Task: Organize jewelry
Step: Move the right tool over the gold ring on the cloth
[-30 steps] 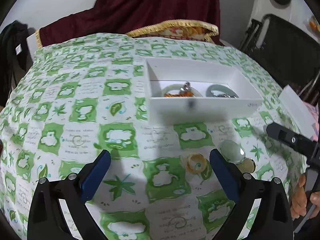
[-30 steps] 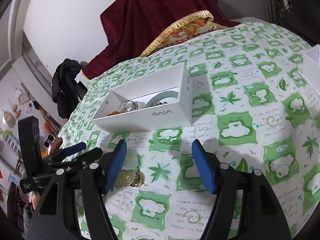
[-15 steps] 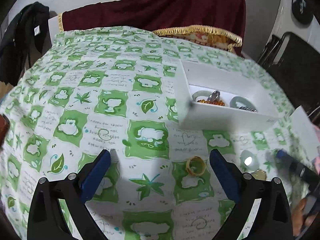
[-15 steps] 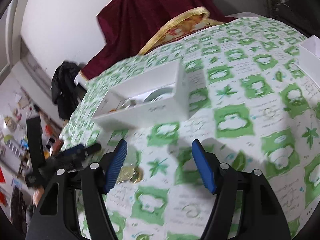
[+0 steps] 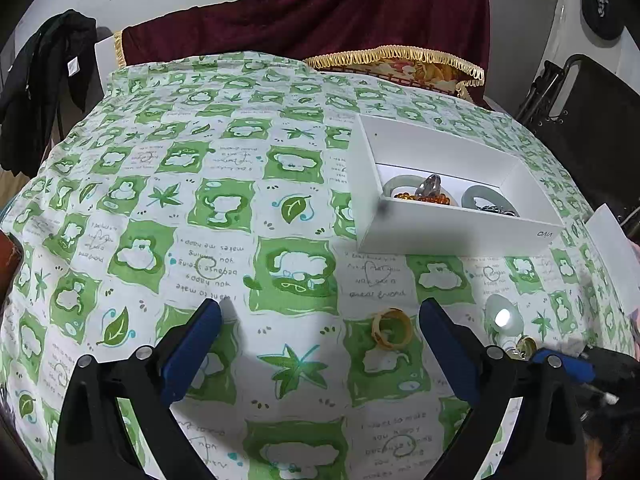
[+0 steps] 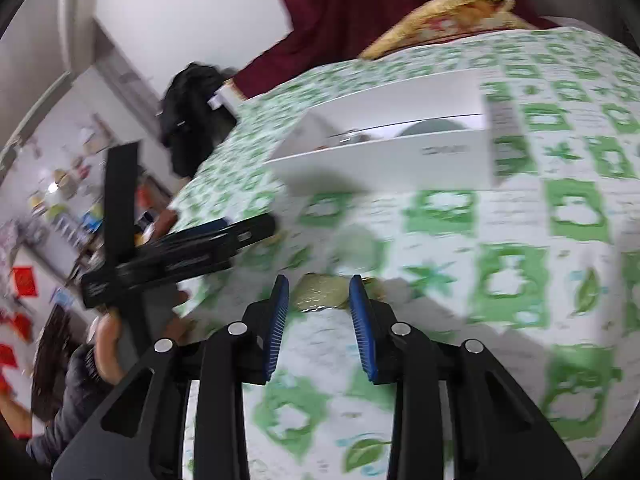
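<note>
Jewelry scattered on a desk covered by a green-and-white cloth. Left gripper hangs above the cloth with its jaws spread wide, holding nothing; an amber ring lies on the cloth between its fingertips, nearer the right one. Right gripper sits low over the cloth, jaws narrowed around a gold pendant; contact is blurred and cannot be told. A pale green stone lies just beyond. White box, far right, holds bangles and orange beads.
</note>
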Tool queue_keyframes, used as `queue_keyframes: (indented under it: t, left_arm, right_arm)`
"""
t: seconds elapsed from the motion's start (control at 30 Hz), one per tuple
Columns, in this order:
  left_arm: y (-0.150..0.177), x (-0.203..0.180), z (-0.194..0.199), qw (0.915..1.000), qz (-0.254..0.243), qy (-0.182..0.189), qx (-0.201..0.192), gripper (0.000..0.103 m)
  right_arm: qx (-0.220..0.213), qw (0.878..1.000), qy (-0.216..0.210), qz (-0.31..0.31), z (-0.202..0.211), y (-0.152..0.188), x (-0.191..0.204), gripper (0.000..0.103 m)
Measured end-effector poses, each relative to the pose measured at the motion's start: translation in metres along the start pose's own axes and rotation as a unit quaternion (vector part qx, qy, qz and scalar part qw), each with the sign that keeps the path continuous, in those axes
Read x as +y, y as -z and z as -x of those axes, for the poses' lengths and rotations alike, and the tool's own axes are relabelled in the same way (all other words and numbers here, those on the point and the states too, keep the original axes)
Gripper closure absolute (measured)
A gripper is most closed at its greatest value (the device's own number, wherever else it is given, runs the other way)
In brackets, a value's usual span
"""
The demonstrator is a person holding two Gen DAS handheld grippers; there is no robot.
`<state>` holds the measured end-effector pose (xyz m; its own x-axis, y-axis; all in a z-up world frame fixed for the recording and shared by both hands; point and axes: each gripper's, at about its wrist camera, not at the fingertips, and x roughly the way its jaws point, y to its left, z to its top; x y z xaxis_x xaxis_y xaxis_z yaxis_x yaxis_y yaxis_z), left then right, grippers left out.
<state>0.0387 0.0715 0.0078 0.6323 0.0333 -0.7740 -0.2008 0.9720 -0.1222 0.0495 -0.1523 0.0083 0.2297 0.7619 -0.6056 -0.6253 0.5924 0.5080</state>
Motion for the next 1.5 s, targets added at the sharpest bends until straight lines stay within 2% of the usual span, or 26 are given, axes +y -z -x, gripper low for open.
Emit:
queue_keyframes:
  t: [0.07,0.2,0.3,0.4,0.43,0.53,0.6,0.67,0.8,1.0,1.1,1.2,1.27,1.5]
  left_arm:
    - [0.0,0.0,0.0,1.0,0.001,0.001,0.0,0.003]
    - [0.0,0.0,0.0,1.0,0.0,0.0,0.0,0.003]
    - [0.0,-0.001,0.0,1.0,-0.002,-0.003,0.001,0.003]
    - [0.0,-0.001,0.0,1.0,-0.001,-0.002,0.001,0.003]
    - [0.0,-0.001,0.0,1.0,0.0,0.0,0.0,0.003]
    - [0.0,-0.001,0.0,1.0,0.003,0.003,-0.001,0.003]
    - [0.0,-0.001,0.0,1.0,0.002,0.002,0.0,0.003]
    - [0.0,0.0,0.001,1.0,0.002,0.002,0.0,0.003]
    - [0.0,-0.001,0.001,1.0,0.003,0.002,-0.001,0.003]
    - [-0.001,-0.001,0.001,1.0,0.002,0.002,0.0,0.003]
    - [-0.001,-0.001,0.001,1.0,0.003,0.002,0.0,0.003]
    - [-0.001,0.0,0.001,1.0,0.005,0.005,-0.001,0.003]
    - [-0.001,0.001,0.002,0.9999,0.008,0.01,-0.002,0.003]
    - [-0.001,0.006,0.004,0.9991,0.025,0.032,-0.009,0.003]
  right_arm:
    - [0.003,1.0,0.01,0.01,-0.002,0.001,0.004,0.071]
    - [0.0,1.0,0.0,-0.001,0.001,0.001,0.001,0.071]
    - [0.01,1.0,-0.001,0.0,-0.006,-0.001,0.004,0.071]
    - [0.039,0.999,-0.026,-0.004,-0.021,-0.003,0.01,0.068]
    - [0.04,0.999,-0.02,0.0,-0.023,-0.002,0.012,0.068]
    - [0.011,1.0,0.007,0.0,-0.015,-0.004,0.01,0.065]
    - [0.001,0.999,0.023,-0.033,-0.01,-0.006,-0.005,0.064]
    - [-0.002,0.998,0.01,-0.069,-0.005,-0.006,-0.019,0.064]
    - [-0.035,0.993,0.05,-0.096,0.01,-0.007,-0.036,0.064]
    - [-0.091,0.985,0.032,-0.141,0.043,-0.008,-0.061,0.062]
    - [-0.095,0.984,0.074,-0.135,0.049,-0.007,-0.066,0.063]
    - [-0.086,0.981,0.144,-0.101,0.045,-0.007,-0.058,0.063]
    - [-0.073,0.983,0.144,-0.084,0.037,-0.009,-0.051,0.068]
    - [-0.048,0.983,0.165,-0.07,0.026,-0.006,-0.051,0.068]
